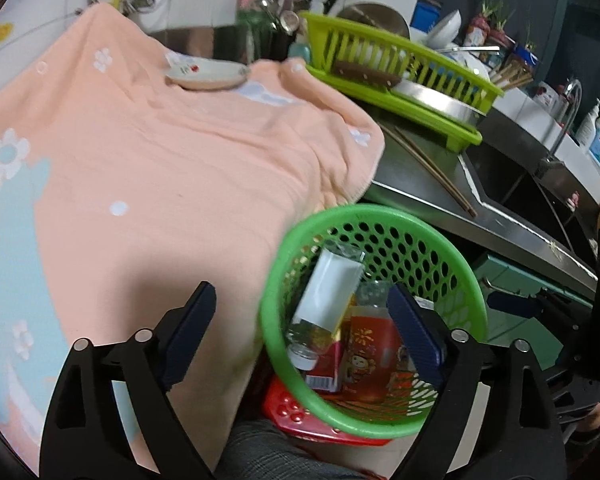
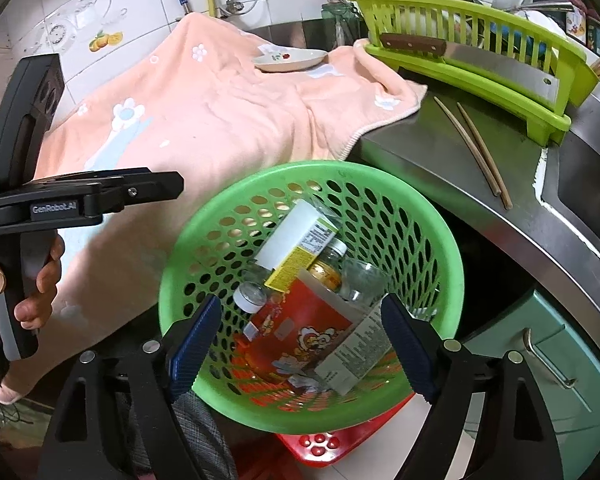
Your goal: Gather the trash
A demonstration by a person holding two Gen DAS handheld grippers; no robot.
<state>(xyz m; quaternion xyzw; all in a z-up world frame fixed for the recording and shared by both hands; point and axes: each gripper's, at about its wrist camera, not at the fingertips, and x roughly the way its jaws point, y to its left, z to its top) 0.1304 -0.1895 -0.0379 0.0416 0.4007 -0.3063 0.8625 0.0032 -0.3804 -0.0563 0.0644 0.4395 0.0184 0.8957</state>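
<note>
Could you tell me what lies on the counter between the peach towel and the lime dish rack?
Two chopsticks on bare steel, clearest in the right wrist view.

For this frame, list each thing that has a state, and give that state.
Left gripper: open, holding nothing.
Right gripper: open, holding nothing.
Green basket: upright on a red stool, partly filled.
White carton: lying tilted in the basket.
Red packet: lying in the basket.
Towel: spread out, rumpled.
Saucer: on the towel, empty.
Chopsticks: lying loose on the steel counter.
</note>
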